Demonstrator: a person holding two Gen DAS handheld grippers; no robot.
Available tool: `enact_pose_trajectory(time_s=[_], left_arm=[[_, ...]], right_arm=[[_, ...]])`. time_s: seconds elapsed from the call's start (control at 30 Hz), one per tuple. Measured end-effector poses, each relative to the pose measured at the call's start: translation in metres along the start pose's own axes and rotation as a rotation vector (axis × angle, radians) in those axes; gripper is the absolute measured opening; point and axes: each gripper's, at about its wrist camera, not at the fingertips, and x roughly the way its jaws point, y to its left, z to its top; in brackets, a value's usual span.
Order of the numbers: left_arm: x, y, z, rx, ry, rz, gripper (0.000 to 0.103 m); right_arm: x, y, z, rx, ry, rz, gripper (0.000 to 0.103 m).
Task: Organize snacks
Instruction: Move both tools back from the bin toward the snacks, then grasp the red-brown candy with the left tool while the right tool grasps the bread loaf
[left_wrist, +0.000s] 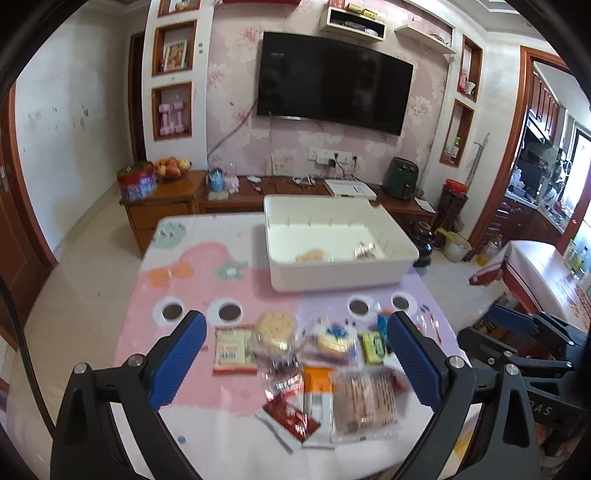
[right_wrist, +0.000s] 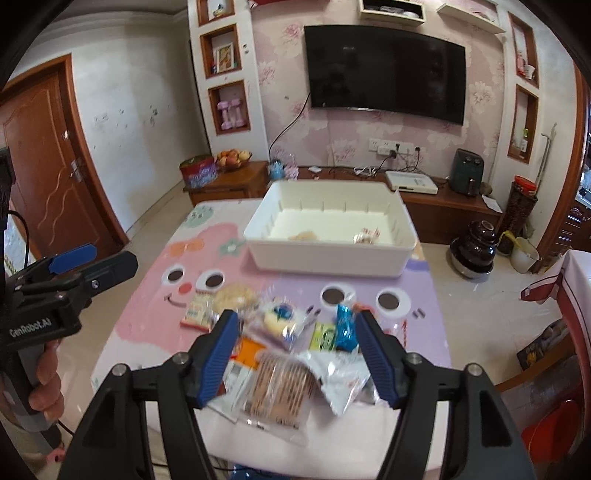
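Observation:
A pile of wrapped snacks lies on the near half of the table: a clear pack of brown biscuits (left_wrist: 364, 402) (right_wrist: 282, 389), a red sachet (left_wrist: 291, 417), a round rice cracker (left_wrist: 275, 326) (right_wrist: 234, 295), a green packet (left_wrist: 373, 347) (right_wrist: 323, 336) and a blue packet (right_wrist: 345, 328). A white bin (left_wrist: 332, 275) (right_wrist: 325, 264) stands beyond them with two snacks inside. My left gripper (left_wrist: 295, 349) is open above the pile. My right gripper (right_wrist: 295, 349) is open above the biscuit pack. Neither holds anything.
The table wears a pink and purple cartoon cloth (left_wrist: 192, 280) (right_wrist: 424, 332). A wooden TV cabinet (left_wrist: 166, 206) with a fruit bowl stands behind. A dark pot (right_wrist: 472, 251) and a bucket (right_wrist: 524, 254) sit on the floor at right.

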Motion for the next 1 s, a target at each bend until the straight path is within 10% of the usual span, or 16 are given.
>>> enact_pose_trajectory(time_s=[0.37, 0.77, 1.0], left_arm=[[0.053, 0.028, -0.061, -0.035, 0.134, 0.048, 0.098], [0.154, 0.062, -0.112, -0.234, 0.493, 0.103, 0.098], [0.176, 0.05, -0.121, -0.216, 0.537, 0.122, 0.097]], right_arm=[[0.051, -0.002, -0.057, 0.04, 0.194, 0.011, 0.068], [0.114, -0.001, -0.087, 0.107, 0.428, 0.061, 0.068], [0.136, 0.006, -0.086, 0.13, 0.464, 0.047, 0.068]])
